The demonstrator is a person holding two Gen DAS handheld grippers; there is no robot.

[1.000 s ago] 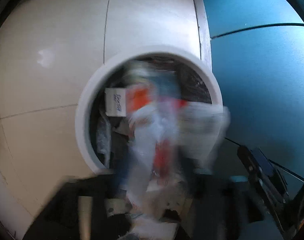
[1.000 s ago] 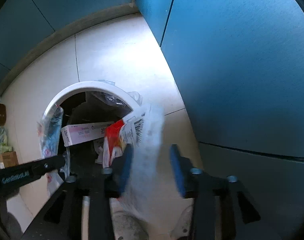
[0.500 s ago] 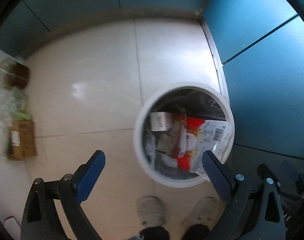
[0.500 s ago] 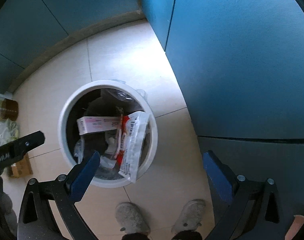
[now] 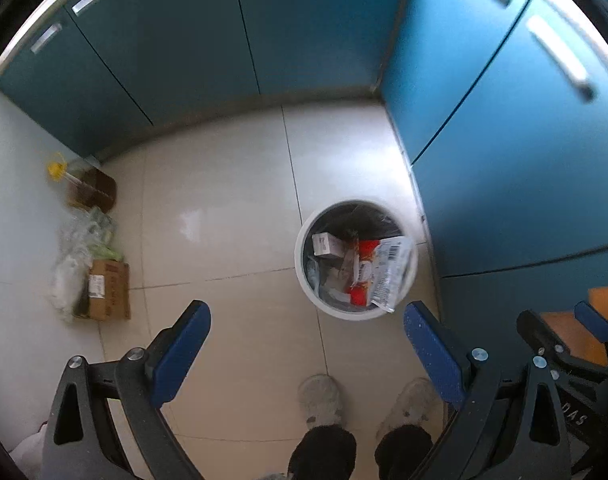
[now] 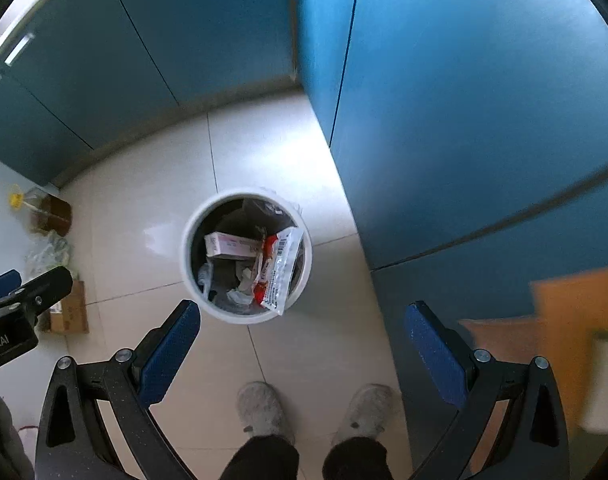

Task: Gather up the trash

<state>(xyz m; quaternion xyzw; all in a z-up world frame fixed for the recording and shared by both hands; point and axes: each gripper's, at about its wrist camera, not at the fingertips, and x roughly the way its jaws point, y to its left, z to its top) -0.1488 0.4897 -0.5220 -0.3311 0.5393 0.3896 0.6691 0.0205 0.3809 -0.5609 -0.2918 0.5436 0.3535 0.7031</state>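
A white round trash bin [image 5: 304,276] [image 6: 186,256] stands on the tiled floor by the blue cabinets. It holds a pink-white box [image 5: 326,244] [image 6: 231,245], a red and clear wrapper [image 5: 388,276] [image 6: 279,272] leaning on its right rim, and crumpled plastic. My left gripper [image 5: 307,354] is open and empty, high above the floor, with the bin between and beyond its blue fingers. My right gripper [image 6: 301,354] is also open and empty, high above the bin.
Blue cabinet doors [image 5: 504,152] [image 6: 464,120] stand right of and behind the bin. At the left wall lie a cardboard box [image 5: 107,296], plastic bags [image 5: 83,240] and an oil bottle [image 5: 89,186]. The person's shoes [image 6: 259,406] are below. An orange surface [image 6: 564,320] shows at right.
Both grippers let their wrappers go into the bin, opened wide and rose well above it. The bin now looks much smaller in both views.
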